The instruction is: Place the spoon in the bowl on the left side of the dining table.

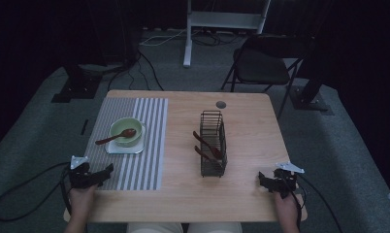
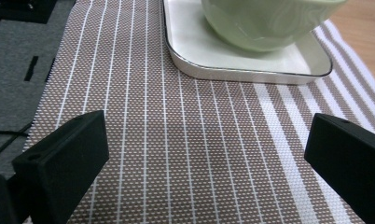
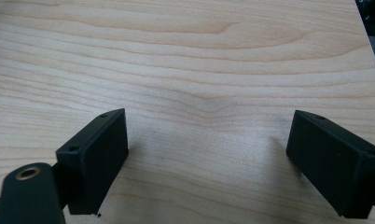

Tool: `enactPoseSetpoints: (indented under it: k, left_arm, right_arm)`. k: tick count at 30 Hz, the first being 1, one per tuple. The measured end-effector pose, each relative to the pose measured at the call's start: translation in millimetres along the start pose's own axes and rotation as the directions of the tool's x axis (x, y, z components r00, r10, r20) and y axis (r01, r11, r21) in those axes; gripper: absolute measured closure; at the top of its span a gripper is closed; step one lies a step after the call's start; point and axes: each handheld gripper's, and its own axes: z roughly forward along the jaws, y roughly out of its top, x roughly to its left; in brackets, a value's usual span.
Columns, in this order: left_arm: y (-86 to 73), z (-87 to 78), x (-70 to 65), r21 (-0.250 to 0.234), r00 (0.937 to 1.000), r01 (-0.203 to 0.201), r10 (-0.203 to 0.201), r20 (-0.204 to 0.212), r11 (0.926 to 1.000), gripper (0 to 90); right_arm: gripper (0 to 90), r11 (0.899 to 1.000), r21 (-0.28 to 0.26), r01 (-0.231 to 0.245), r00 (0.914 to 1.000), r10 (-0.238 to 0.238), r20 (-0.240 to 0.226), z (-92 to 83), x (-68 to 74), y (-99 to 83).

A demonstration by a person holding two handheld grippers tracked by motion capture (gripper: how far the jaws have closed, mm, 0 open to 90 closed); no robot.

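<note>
Both pairs of my jaws stand wide with nothing between them. My left gripper (image 2: 206, 154) hangs low over the striped mat (image 2: 185, 154) near the table's (image 1: 241, 194) front left corner, its jaws pointing toward the plate (image 2: 190, 51). Only bare mat lies between the two black pads, and the plate's near rim sits well ahead of them, apart from both. On that plate rests the green bowl (image 2: 265, 23), slightly right of the line down the middle of my jaws. From above, a dark spoon (image 1: 116, 136) lies in the bowl with its handle sticking out over the rim toward the left, well clear of my left gripper (image 1: 91, 175). My right gripper (image 3: 209, 163) sits at the front right corner of the table, with plain wood showing between its jaws. A wire rack (image 1: 213, 143) stands at the middle of the table, between my two hands, holding two more dark spoons (image 1: 205, 145); it is well apart from my right gripper (image 1: 275, 182).
</note>
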Motion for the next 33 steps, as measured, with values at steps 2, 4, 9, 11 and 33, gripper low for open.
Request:
enactPoseSetpoints:
  k: [2, 4, 9, 11, 33]
  left_arm:
    - [-3.2, -2.6, -1.5, -0.031, 0.9998, -0.013, 0.013, -0.015, 0.9994, 0.0]
    - [-7.1, -5.7, -3.3, -0.057, 0.9994, -0.025, 0.023, -0.024, 0.9980, 0.0]
    - [-16.2, -12.0, -7.5, -0.064, 0.9973, -0.063, 0.061, -0.041, 0.9959, 0.0]
    - [-19.1, -15.2, -8.4, -0.067, 0.9968, -0.069, 0.066, -0.046, 0.9954, 0.0]
    - [-44.5, -50.1, -3.7, -0.102, 0.9925, -0.121, 0.119, -0.027, 0.9874, 0.0]
  right_arm:
    - [12.0, 1.000, 0.000, 0.000, 1.0000, 0.000, 0.000, 0.0, 0.0, 0.0]
    - [12.0, 1.000, 0.000, 0.000, 1.0000, 0.000, 0.000, 0.0, 0.0, 0.0]
    - [12.0, 1.000, 0.000, 0.000, 1.0000, 0.000, -0.001, 0.0, 0.0, 0.0]
    - [12.0, 1.000, 0.000, 0.000, 1.0000, 0.000, 0.000, 0.0, 0.0, 0.0]
    - [12.0, 1.000, 0.000, 0.000, 1.0000, 0.000, 0.000, 0.0, 0.0, 0.0]
